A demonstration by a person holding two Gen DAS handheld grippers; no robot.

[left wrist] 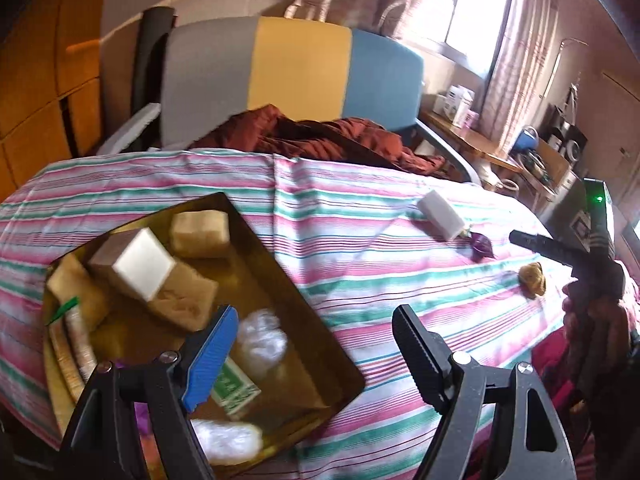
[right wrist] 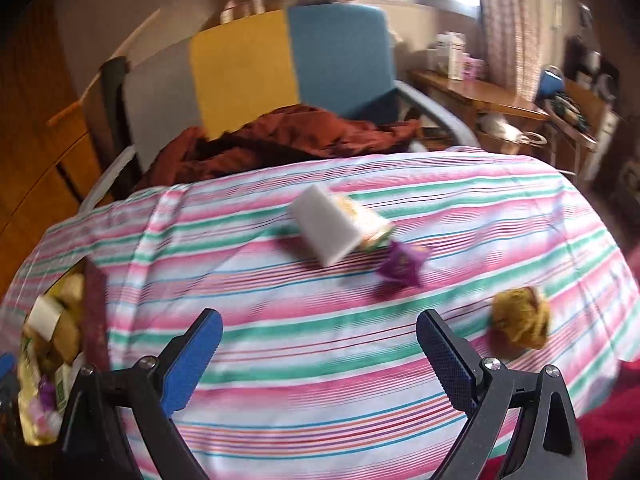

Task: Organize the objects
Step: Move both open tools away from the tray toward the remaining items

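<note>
While both sets of jaws stand released and empty, the left gripper [left wrist: 312,344] hovers over the tray [left wrist: 280,248]; the right gripper [right wrist: 320,344] faces the white sponge [right wrist: 326,226].

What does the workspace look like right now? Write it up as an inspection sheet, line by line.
Surface: striped cloth covering the table, lightly creased.
Job's things: gold tray at the left, holding a white block, tan blocks and wrapped packets; loose on the cloth are a white sponge with a yellow packet against it, a purple wrapper and a golden-brown wad.
Clutter: maroon cloth heaped at the far edge.
Grippers: left gripper open above the tray; right gripper open, empty.
Cables: nothing seen.
Surroundings: colour-block chair, window, cluttered side desk.
</note>
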